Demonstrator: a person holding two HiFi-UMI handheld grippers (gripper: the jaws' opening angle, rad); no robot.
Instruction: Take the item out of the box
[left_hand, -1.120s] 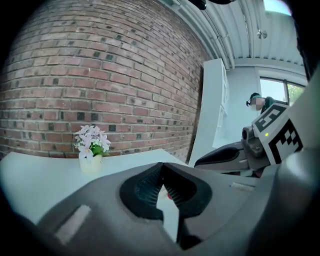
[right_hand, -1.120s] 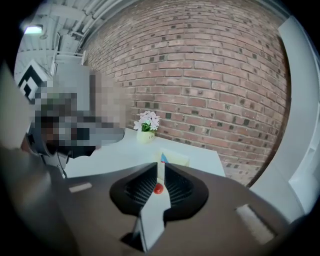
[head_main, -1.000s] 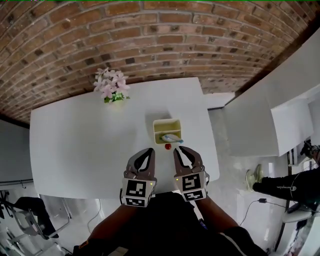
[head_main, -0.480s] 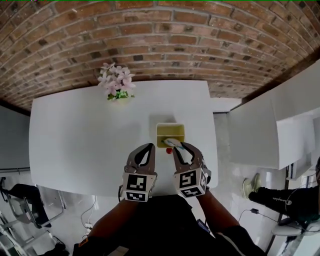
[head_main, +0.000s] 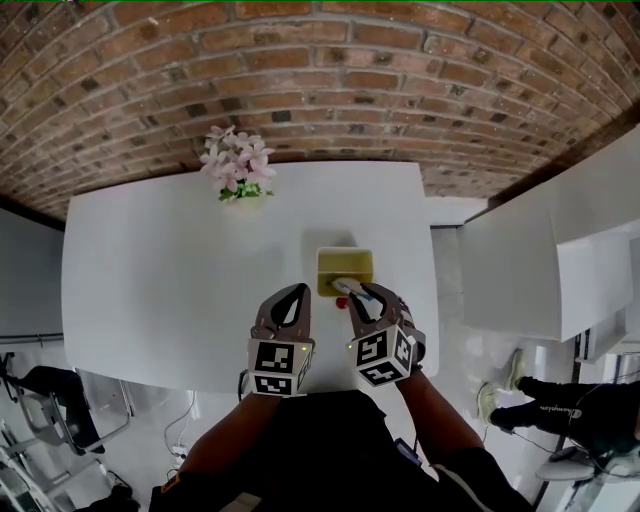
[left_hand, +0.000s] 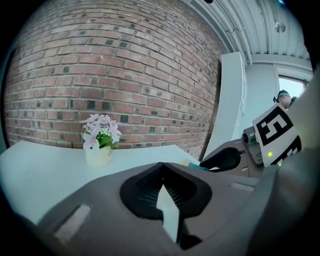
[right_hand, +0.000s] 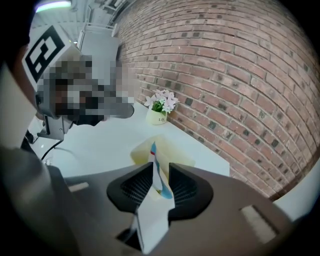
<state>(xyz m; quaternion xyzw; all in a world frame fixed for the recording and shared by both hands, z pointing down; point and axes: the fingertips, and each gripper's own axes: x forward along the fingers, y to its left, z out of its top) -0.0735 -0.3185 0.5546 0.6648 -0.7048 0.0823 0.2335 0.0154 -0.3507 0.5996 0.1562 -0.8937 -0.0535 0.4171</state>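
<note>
A small pale yellow box stands on the white table near its right front corner. A white and blue tube with a red end leans out over the box's near rim. My right gripper reaches it from the near side. In the right gripper view the tube stands in the gap of this gripper. The jaws opened wide and have just been closing slightly; the pads do not press on the tube. My left gripper hovers left of the box, tips together, empty.
A pot of pink flowers stands at the table's far edge against a brick wall. The table's right edge runs just past the box, with white cabinets beyond it. A person's shoe and dark trouser leg show on the floor at the right.
My right gripper has moved forward and down to the box, rolled, and opened its jaws around the tube. The left gripper has shifted slightly forward and stays shut.
</note>
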